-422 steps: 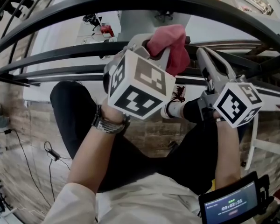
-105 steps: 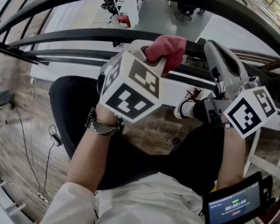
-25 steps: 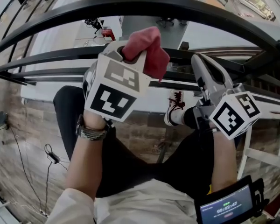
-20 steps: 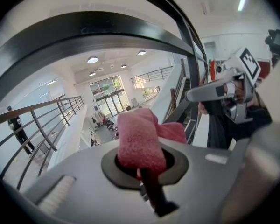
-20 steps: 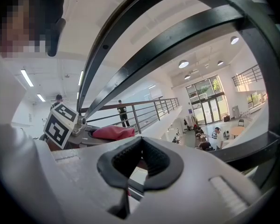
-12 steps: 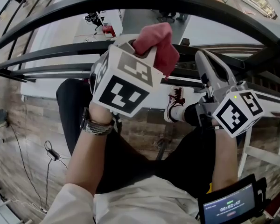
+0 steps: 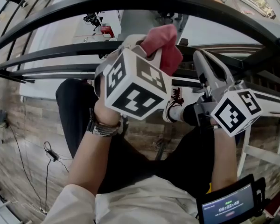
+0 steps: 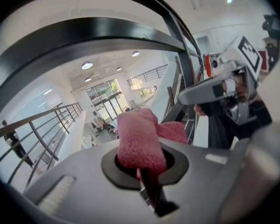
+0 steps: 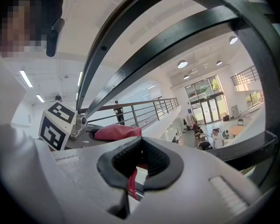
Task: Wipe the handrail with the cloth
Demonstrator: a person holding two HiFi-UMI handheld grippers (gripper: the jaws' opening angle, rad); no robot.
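- Two tongs, both closed. Left gripper (image 8: 147, 171): jaws clamped on the pink cloth (image 8: 137, 141), with a wad of it bulging out past the tips.
- Right gripper (image 9: 140, 164): jaws together, nothing held that I can name. A thin red sliver shows in the slit below the pads; I can't tell what it is.
- In the head view the right gripper sits just beside the left one, tips aimed at the railing, no cloth on it.
- Cloth position: in the head view it overlaps the middle bar (image 7: 60, 52), below the broad top handrail (image 7: 130, 1).
- In the left gripper view the top rail arcs above the cloth with background showing between them, so I read it as near, not pressed on.
- I can't confirm contact with any bar from these views.
- Progress, my call: the cloth is secured and up at the railing, so the pick-up part is done.
- I can't score the wiping itself. The rail is uniformly black, with no wet streak, dust line or clean/dirty border anywhere.
- Left to do, as I judge it: bring the wad onto the top rail and run it along. Long stretches of rail extend to both sides of the cloth.
- Further out: the person's forearms, black trousers, the wood-pattern floor (image 7: 18, 139) below, and a small screen (image 7: 226, 210) at lower right.
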